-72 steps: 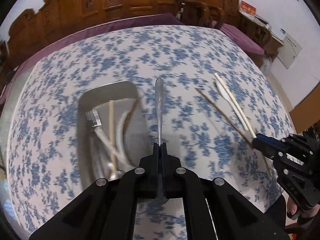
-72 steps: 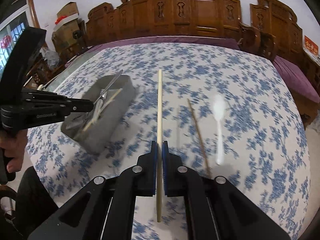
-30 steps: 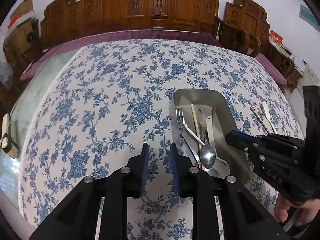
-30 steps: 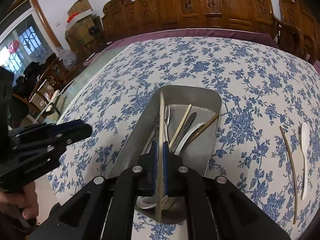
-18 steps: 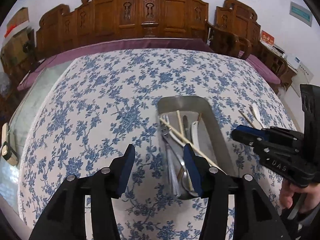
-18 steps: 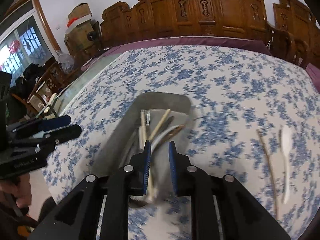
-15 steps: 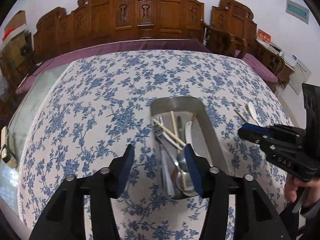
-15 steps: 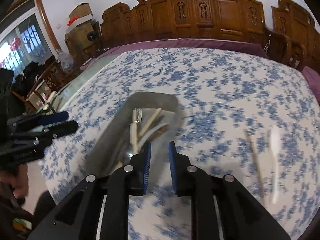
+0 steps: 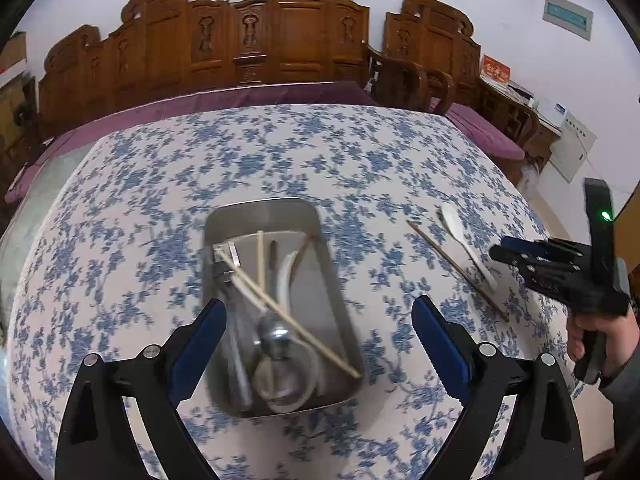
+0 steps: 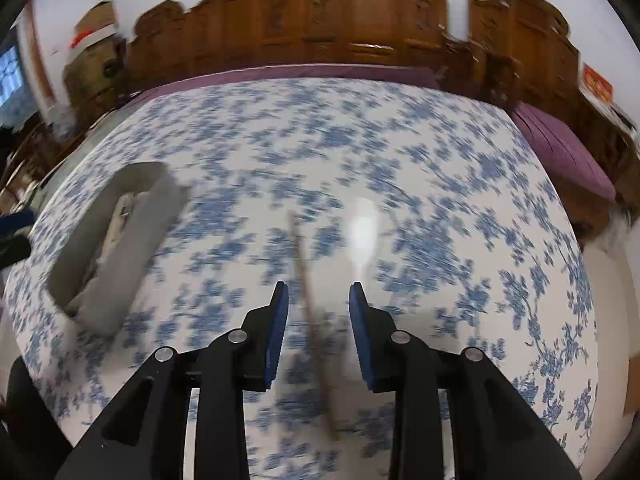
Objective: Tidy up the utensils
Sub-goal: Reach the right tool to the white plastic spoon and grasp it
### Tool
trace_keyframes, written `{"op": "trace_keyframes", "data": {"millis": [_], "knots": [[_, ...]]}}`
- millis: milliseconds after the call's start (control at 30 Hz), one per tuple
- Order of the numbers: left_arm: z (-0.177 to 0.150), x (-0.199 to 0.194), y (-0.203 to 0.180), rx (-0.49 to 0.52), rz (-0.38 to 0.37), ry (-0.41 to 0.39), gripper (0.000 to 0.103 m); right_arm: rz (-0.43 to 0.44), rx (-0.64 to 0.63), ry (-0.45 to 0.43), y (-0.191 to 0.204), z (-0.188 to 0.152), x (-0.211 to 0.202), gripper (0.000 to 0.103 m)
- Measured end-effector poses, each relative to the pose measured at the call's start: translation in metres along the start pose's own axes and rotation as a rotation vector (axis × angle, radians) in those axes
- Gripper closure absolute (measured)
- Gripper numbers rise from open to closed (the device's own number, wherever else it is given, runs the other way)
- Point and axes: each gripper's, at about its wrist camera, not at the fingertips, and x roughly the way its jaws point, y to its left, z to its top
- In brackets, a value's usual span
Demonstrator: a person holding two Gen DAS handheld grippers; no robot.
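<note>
A metal tray point(image 9: 332, 264) sits mid-table and holds a fork, a metal spoon point(image 9: 274, 334), pale chopsticks point(image 9: 288, 320) and other utensils. My left gripper point(image 9: 316, 320) is wide open and empty, hovering over the tray's near end. A brown chopstick point(image 9: 456, 270) and a white plastic spoon point(image 9: 466, 246) lie on the cloth to the tray's right. In the blurred right wrist view my right gripper point(image 10: 318, 304) is open and empty above the brown chopstick point(image 10: 310, 308), with the white spoon point(image 10: 362, 236) just right and the tray point(image 10: 132, 248) at left.
The table wears a blue-flowered cloth point(image 9: 280, 152). Carved wooden chairs point(image 9: 280, 40) line the far side, with purple cushions point(image 9: 484, 132). The right gripper body and a hand point(image 9: 560, 272) show at the right edge of the left wrist view.
My left gripper let a metal utensil go into the tray and opened wide. My right gripper dropped the pale chopstick into the tray, opened, and swung right over the brown chopstick and white spoon.
</note>
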Motion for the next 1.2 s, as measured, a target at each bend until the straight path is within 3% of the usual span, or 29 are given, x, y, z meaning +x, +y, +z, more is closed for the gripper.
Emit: {"op": "trace_keyframes", "data": {"millis": [167,500,600,667,867,1200], "knots": [[-0.005,0.011,-0.026,0.032,-0.016,0.016,0.013,-0.014,0.023,0.037,-0.018,0.001,0.026,0.069],[-0.012,0.028,-0.059,0.097,-0.021,0.056,0.013,-0.073,-0.028,0.131,-0.017,-0.005,0.064,0.069],[-0.011,0.032,-0.065,0.103,-0.021,0.061,0.013,-0.072,-0.030,0.129,-0.021,-0.006,0.064,0.076],[-0.010,0.036,-0.070,0.110,-0.019,0.067,0.013,-0.070,-0.039,0.132,-0.023,-0.007,0.063,0.092],[-0.007,0.056,-0.093,0.122,-0.030,0.091,0.013,-0.064,-0.032,0.153,-0.035,-0.022,0.048,0.093],[0.000,0.102,-0.152,0.154,-0.050,0.142,0.013,-0.052,0.014,0.097,-0.061,-0.057,-0.007,0.093]]}}
